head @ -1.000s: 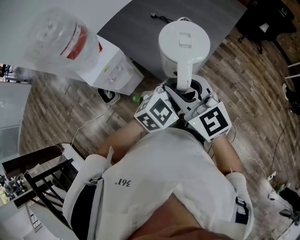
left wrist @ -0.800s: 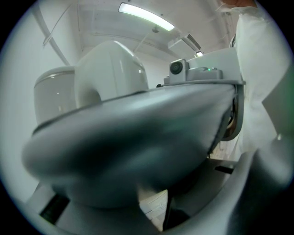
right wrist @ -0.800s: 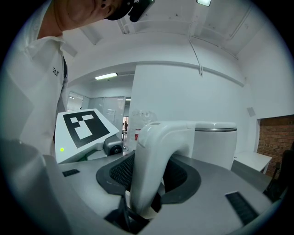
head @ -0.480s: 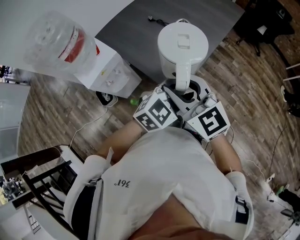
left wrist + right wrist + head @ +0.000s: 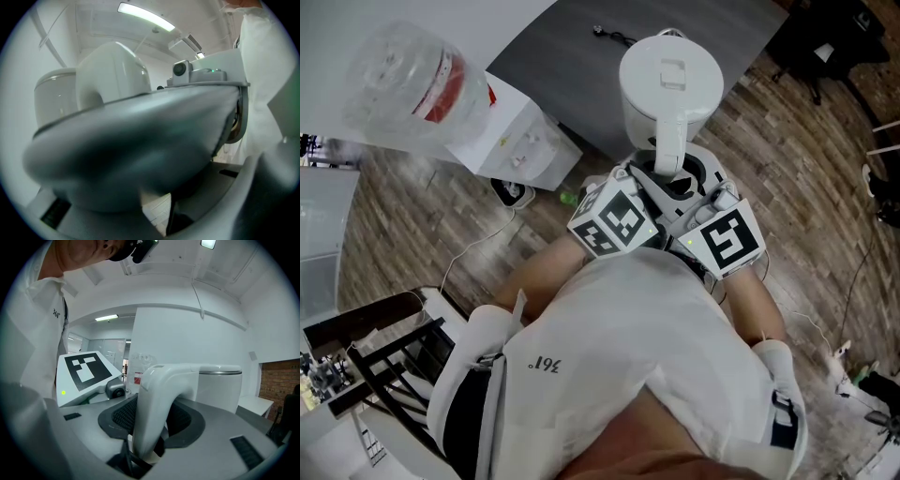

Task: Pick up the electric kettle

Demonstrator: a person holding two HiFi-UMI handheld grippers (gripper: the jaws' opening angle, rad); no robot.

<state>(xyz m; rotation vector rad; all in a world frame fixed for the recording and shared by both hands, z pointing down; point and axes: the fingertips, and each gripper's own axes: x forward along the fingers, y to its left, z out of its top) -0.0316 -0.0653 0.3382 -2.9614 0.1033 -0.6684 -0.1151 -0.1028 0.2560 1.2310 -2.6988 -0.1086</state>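
The white electric kettle (image 5: 670, 80) hangs in the air over the wood floor, its handle (image 5: 668, 150) toward me. My right gripper (image 5: 682, 186) is shut on that handle; in the right gripper view the handle (image 5: 157, 399) stands upright between the two dark pads (image 5: 122, 416), with the kettle body (image 5: 220, 385) beyond. My left gripper (image 5: 645, 187) sits close against the right one from the left. In the left gripper view the right gripper's grey jaw fills the middle, the kettle (image 5: 54, 101) shows above it, and the left jaw tips are hidden.
A white water dispenser (image 5: 525, 141) with a clear bottle (image 5: 422, 84) stands to the left. A dark grey table (image 5: 581, 56) with a black cable (image 5: 614, 36) lies behind the kettle. A black rack (image 5: 384, 366) is at the lower left, and cables run over the floor.
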